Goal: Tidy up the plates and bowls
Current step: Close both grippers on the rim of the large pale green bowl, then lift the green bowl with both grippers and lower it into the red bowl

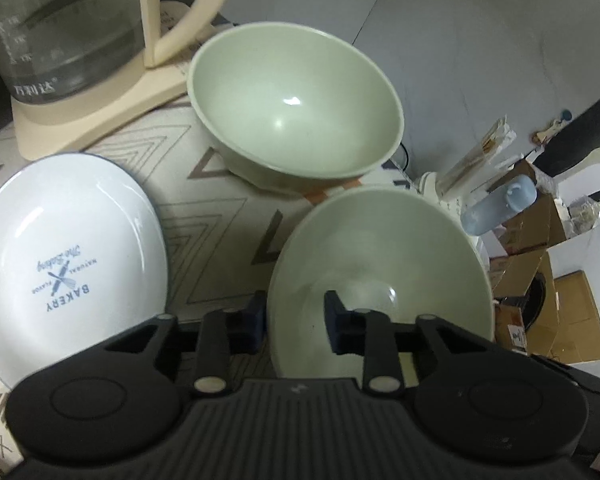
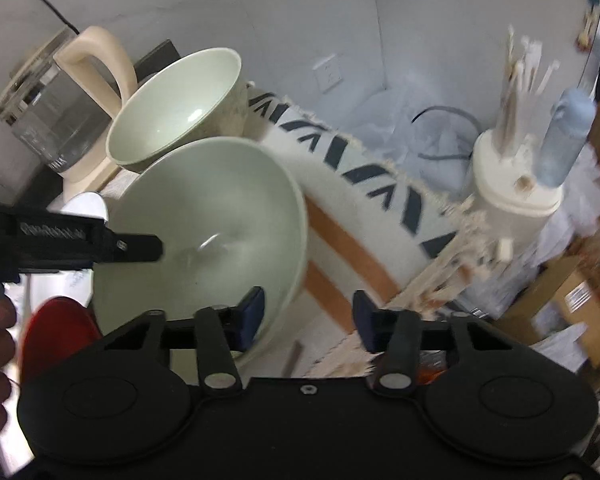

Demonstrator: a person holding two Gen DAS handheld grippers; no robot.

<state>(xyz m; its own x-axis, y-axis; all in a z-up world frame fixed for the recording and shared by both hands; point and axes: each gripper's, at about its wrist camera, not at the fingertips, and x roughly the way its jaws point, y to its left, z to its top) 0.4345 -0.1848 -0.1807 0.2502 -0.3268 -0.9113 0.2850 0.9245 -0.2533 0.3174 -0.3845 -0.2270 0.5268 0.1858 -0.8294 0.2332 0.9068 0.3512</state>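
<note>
Now | your left gripper [image 1: 296, 320] pinches near green bowl [image 1: 380, 280] rim | right gripper [image 2: 308, 320] fingers wide | far green bowl [image 1: 296, 100], glass kettle [image 1: 68, 28], bakery plate [image 1: 68, 256] crowd close

near bowl [image 1: 380, 280]: pale green, tilted, rim between left gripper's fingers
far bowl [image 1: 296, 100]: pale green, ahead, upright
plate [image 1: 68, 252]: white, left

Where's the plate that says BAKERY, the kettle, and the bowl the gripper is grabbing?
Plate [image 1: 66, 258]: left wrist view, on its printed middle.
Kettle [image 1: 64, 36]: left wrist view, on its glass body.
Near bowl [image 1: 380, 264]: left wrist view, on its inside wall; left gripper [image 1: 296, 320] straddles its rim.
</note>
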